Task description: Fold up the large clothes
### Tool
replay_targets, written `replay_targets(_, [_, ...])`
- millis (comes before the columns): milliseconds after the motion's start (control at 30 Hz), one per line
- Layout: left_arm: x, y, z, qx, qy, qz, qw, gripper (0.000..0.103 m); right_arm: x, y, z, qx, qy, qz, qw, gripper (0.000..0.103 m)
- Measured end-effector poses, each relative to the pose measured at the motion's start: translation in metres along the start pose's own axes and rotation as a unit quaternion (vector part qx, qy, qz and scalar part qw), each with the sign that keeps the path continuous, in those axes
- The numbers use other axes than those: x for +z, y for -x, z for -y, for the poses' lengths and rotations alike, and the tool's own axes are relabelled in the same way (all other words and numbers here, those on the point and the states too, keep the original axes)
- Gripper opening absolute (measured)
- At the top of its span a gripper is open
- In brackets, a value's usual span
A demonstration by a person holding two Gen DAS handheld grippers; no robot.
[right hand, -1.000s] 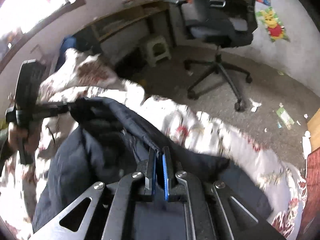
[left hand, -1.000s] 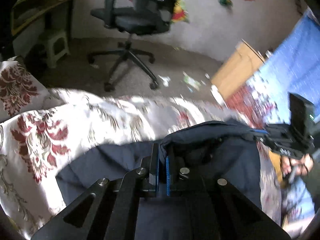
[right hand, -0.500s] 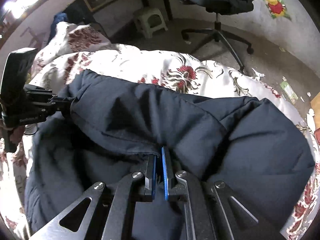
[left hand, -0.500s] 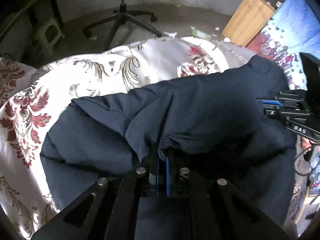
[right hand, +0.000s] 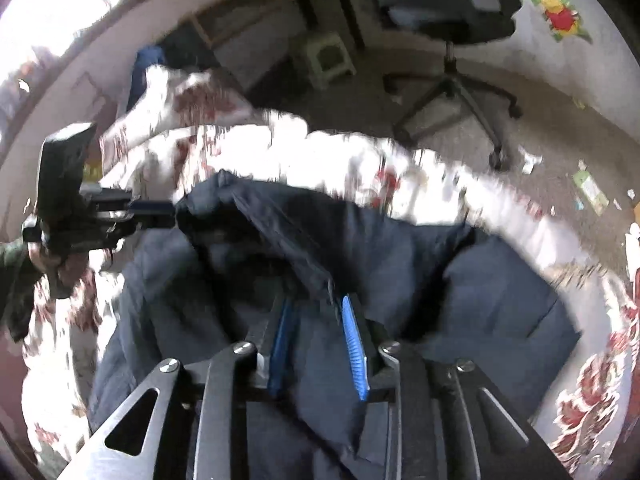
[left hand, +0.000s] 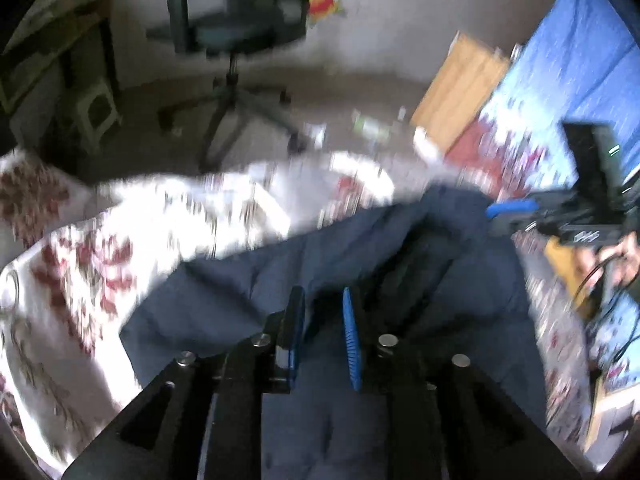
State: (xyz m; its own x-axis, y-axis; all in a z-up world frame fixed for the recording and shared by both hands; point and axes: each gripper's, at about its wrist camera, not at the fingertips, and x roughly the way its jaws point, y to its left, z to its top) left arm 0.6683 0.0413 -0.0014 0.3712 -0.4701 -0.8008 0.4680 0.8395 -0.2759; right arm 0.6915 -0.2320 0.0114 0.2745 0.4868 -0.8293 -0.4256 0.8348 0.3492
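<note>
A large dark navy padded jacket point(left hand: 360, 264) lies crumpled on a white bedspread with red flowers point(left hand: 80, 264). My left gripper point(left hand: 323, 300) is open just above the jacket, with nothing between its blue pads. My right gripper point(right hand: 316, 304) is open too, and a fold of the jacket point(right hand: 312, 248) hangs loosely in front of its fingers. In the left wrist view the right gripper point(left hand: 496, 210) sits at the jacket's far right edge. In the right wrist view the left gripper point(right hand: 170, 214) sits at the jacket's far left edge. Both views are blurred.
A black office chair point(left hand: 236, 32) stands on the grey floor beyond the bed, also in the right wrist view point(right hand: 448, 16). A small stool point(right hand: 326, 60) and a desk point(left hand: 52, 52) are at the back. A wooden panel point(left hand: 456, 88) and a blue cloth point(left hand: 568, 64) are at the right.
Both grippers were shut on the jacket's edge and have opened. The jacket has dropped out of them onto the bed. Both cameras have tilted up toward the room.
</note>
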Motion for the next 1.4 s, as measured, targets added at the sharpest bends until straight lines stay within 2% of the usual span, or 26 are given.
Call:
replay_targets(100, [0.035, -0.014, -0.004, -0.005, 0.043, 0.042, 0.9982, 0.022, 0.027, -0.017, 0.013, 0.022, -0.074, 0.029, 0.997, 0.026])
replay_targets(167, [0.051, -0.042, -0.011, -0.032, 0.081, 0.028, 0.9958, 0.022, 0.038, -0.040, 0.021, 0.038, -0.112, 0.029, 0.993, 0.025])
replay_targets(267, [0.054, -0.079, -0.021, -0.096, 0.131, 0.000, 0.9868, 0.017, 0.037, -0.072, 0.026, 0.064, -0.135, -0.004, 0.989, 0.010])
replay_targets(300, [0.048, -0.088, -0.019, -0.125, 0.132, -0.011, 0.9834, 0.015, 0.032, -0.077, 0.024, 0.064, -0.126, -0.015, 0.990, 0.010])
replay_targets(400, [0.033, -0.098, -0.010, -0.153, 0.079, -0.044, 0.9841, 0.011, 0.011, -0.084, 0.015, 0.045, -0.073, -0.054, 0.995, 0.010])
replay_targets(433, [0.025, -0.102, -0.005, -0.151, 0.051, -0.069, 0.9849, 0.009, 0.004, -0.085, 0.014, 0.039, -0.065, -0.066, 0.995, 0.010])
replay_targets(500, [0.010, -0.114, 0.002, -0.117, 0.000, -0.125, 0.9853, 0.003, -0.007, -0.086, 0.017, 0.019, -0.050, -0.091, 0.994, 0.005])
replay_targets(533, [0.003, -0.122, 0.005, -0.089, -0.020, -0.149, 0.9847, 0.003, -0.011, -0.088, 0.019, 0.006, -0.045, -0.104, 0.994, 0.005])
replay_targets(600, [-0.003, -0.135, 0.004, -0.058, -0.023, -0.183, 0.9812, 0.001, -0.015, -0.092, 0.023, -0.015, -0.034, -0.127, 0.991, 0.001])
replay_targets(700, [0.002, -0.163, -0.003, -0.036, -0.001, -0.210, 0.9770, 0.001, -0.015, -0.109, 0.022, -0.033, -0.012, -0.145, 0.989, 0.000])
replay_targets(833, [0.010, -0.193, -0.008, -0.017, 0.017, -0.217, 0.9759, 0.003, -0.010, -0.149, 0.025, -0.067, -0.001, -0.151, 0.986, 0.000])
replay_targets(933, [0.011, -0.197, -0.012, -0.013, 0.024, -0.200, 0.9794, 0.004, -0.009, -0.158, 0.029, -0.075, -0.009, -0.135, 0.988, 0.000])
replay_targets(1033, [0.005, -0.184, -0.011, -0.009, 0.028, -0.192, 0.9810, 0.003, -0.015, -0.151, 0.024, -0.083, 0.012, -0.127, 0.988, 0.000])
replay_targets(1133, [-0.002, -0.160, -0.018, 0.006, 0.006, -0.190, 0.9817, 0.003, -0.021, -0.123, 0.016, -0.098, 0.042, -0.139, 0.985, 0.000])
replay_targets(1167, [-0.005, -0.157, -0.024, 0.007, 0.010, -0.190, 0.9818, 0.003, -0.025, -0.113, 0.016, -0.105, 0.047, -0.138, 0.984, 0.000])
replay_targets(1200, [-0.007, -0.158, -0.036, -0.004, 0.036, -0.190, 0.9810, 0.003, -0.029, -0.107, 0.018, -0.110, 0.051, -0.141, 0.982, 0.000])
replay_targets(1267, [-0.008, -0.172, -0.047, -0.017, 0.086, -0.195, 0.9769, 0.003, -0.031, -0.111, 0.028, -0.103, 0.040, -0.146, 0.983, 0.000])
replay_targets(1300, [-0.008, -0.177, -0.048, -0.013, 0.093, -0.197, 0.9760, 0.003, -0.030, -0.120, 0.035, -0.100, 0.017, -0.150, 0.983, 0.000])
replay_targets(1400, [-0.003, -0.198, -0.041, 0.020, 0.075, -0.194, 0.9779, 0.004, -0.023, -0.145, 0.033, -0.120, 0.015, -0.153, 0.981, 0.000])
